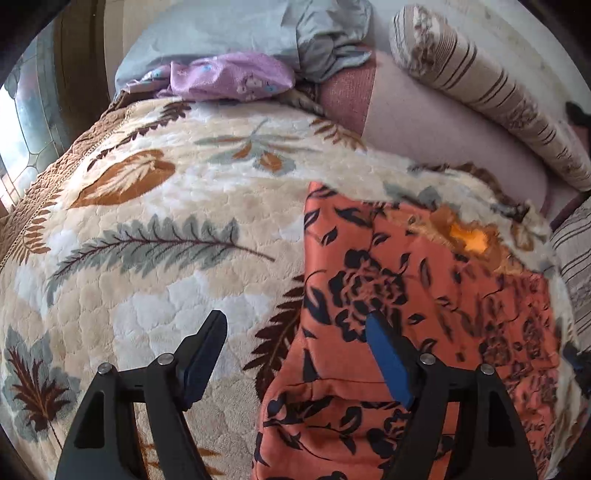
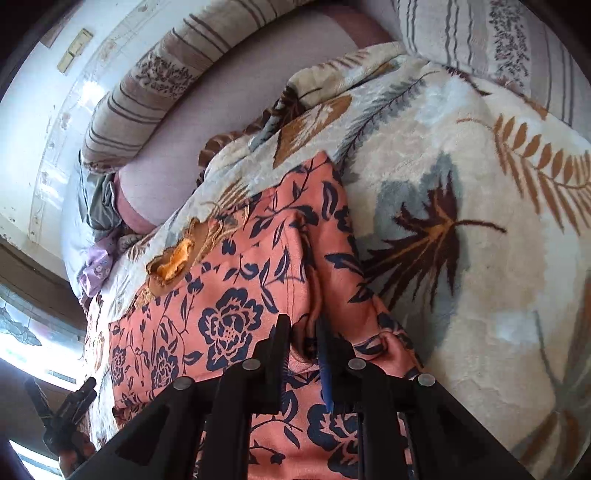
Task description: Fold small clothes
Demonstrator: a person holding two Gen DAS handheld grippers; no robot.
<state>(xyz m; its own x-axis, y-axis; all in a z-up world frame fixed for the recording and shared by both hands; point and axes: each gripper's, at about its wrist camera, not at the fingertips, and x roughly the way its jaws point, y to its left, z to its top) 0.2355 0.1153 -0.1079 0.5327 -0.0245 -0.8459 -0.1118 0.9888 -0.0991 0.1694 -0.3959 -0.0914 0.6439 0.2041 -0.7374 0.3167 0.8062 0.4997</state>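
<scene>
two grippers angled steeply down over a bed. left gripper [image 1: 295,345] — jaws spread wide, nothing pinched; one finger over the leaf-print blanket [image 1: 155,236], the blue-padded finger over the orange floral garment [image 1: 388,295]. right gripper [image 2: 303,334] — jaws nearly together, clenched on a raised fold of that garment [image 2: 229,295], cloth bunched between the fingers. the garment lies flat on the blanket's right half in the left wrist view, its left edge straight, its far corner near the blanket's rumpled border. bare blanket spreads wide to the left. beyond: a pink sheet [image 1: 436,125], a striped bolster [image 1: 480,92], a lilac cloth [image 1: 229,75], a grey pillow [image 1: 229,33]; a window [image 1: 26,122] at the left.
</scene>
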